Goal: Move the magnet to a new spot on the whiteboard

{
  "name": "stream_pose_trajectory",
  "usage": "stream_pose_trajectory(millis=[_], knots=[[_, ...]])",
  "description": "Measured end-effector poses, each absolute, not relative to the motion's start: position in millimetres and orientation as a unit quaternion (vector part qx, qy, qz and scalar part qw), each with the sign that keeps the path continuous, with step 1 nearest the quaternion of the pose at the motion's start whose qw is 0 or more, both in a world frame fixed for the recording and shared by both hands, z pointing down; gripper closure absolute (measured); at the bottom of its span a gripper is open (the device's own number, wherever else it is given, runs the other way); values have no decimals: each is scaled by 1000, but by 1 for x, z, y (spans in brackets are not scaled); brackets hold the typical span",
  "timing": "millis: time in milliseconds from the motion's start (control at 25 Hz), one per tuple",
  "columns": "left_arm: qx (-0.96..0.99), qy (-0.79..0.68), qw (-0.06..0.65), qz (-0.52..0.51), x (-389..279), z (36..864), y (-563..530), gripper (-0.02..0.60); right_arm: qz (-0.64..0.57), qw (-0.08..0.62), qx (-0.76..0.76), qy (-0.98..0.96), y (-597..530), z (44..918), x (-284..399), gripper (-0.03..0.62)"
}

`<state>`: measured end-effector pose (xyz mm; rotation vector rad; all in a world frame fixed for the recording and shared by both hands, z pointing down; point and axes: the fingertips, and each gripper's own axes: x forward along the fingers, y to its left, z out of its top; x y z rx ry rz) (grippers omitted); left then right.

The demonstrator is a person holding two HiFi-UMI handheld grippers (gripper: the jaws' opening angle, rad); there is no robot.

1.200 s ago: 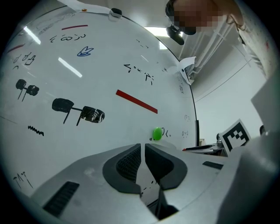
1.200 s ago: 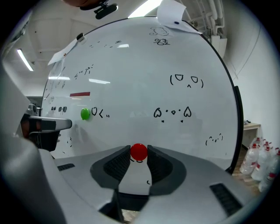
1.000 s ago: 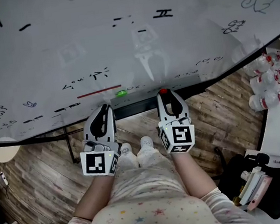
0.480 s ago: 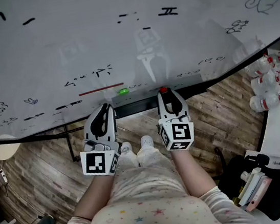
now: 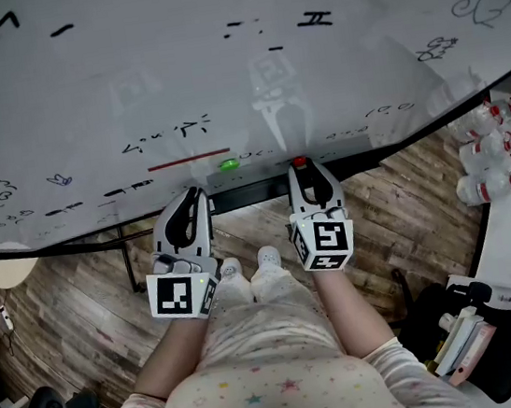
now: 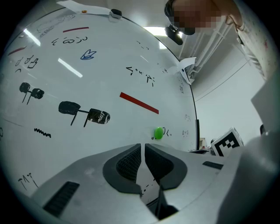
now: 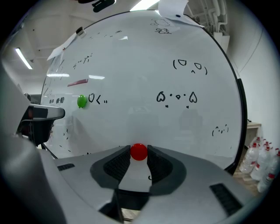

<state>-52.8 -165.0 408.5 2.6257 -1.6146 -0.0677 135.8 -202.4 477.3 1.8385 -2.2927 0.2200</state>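
Item: red magnet (image 7: 139,151). It is small and round, with a glossy domed cap.

Location: low on the whiteboard (image 5: 127,94), close to its bottom edge. It sits to the right of a green magnet (image 5: 228,165) of the same form, and the two do not touch.

Holder: right hand-held gripper (image 7: 139,155). Its jaws are closed on the red magnet, with one ribbed pad against each side, and the hold is taken at the very tips. No view shows whether the magnet's back sits on the board or has lifted off it.

Second tool: left hand-held gripper (image 6: 143,151). Its jaws are drawn together to a narrow slit and hold nothing. It points at the board just left of the green magnet.

Handling (judged):
- The piece is likely light, rigid and not fragile.
- The smooth curved cap is probably slippery, so the pads belong across its widest part, close to the board face.
- The board's pull should be the main resistance. Tipping one edge up may free the magnet more easily than a straight pull.
- A hold this far out on the tips could let the magnet squirt free.

Caution: sliding it across the marker drawings (image 7: 177,97) might smear them. Bare board between them looks like a suitable new spot.

Status: the grasp appears made and the relocation is not yet done.
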Motion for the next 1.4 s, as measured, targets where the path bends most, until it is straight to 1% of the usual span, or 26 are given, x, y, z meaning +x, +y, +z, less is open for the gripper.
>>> stream_pose_trajectory(millis=[1400], knots=[[848,-528,26,-22,-55,405,-164,548,69,106,615,-779,-206,480,135,467]])
